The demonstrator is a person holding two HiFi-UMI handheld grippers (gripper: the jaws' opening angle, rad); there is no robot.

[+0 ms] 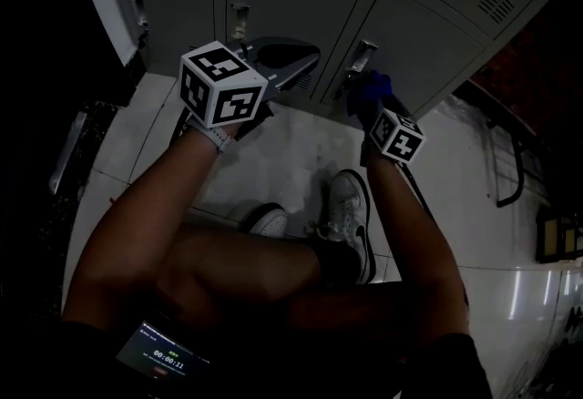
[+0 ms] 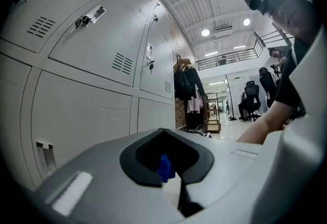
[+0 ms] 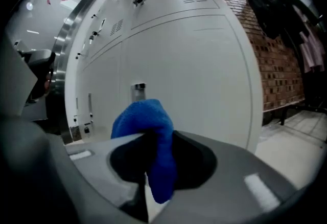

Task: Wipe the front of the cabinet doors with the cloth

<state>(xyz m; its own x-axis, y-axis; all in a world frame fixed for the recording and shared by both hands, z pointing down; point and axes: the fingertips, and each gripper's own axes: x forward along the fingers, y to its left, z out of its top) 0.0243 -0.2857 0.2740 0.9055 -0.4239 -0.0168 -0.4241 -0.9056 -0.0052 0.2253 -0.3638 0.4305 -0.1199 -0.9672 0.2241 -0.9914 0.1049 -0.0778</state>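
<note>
The blue cloth [image 3: 149, 115] is clamped in the right gripper [image 3: 153, 169]. The jaws are closed on a fold of it, so that a rounded wad stands above them and a tail hangs below. In the right gripper view the wad is held just in front of the latch handle [image 3: 138, 90] of a grey locker door [image 3: 204, 80]. Whether cloth and metal are touching cannot be told. In the head view the cloth is found just below that latch, low on the bank of lockers.

The step in hand is judged to be the start of a wiping pass on this door. It is best done if the wad, not the jaw tips, is pressed flat to the panel. Strokes should be led away from the latch across the bare sheet. The latch itself should be worked round, so that the cloth is not snagged and pulled from the grip. Light, even pressure is advised, since only a fold is pinched.

The right forearm [image 1: 414, 233] is stretched forward toward the latch, with the marker cube [image 1: 396, 135] turned upward. The left gripper [image 2: 176, 179] is held to the left of the latch and is pointed along the row of doors rather than at them. Its jaws are drawn together with no cloth between them. A small blue piece is seen in its recess, and what it is cannot be told.
</note>
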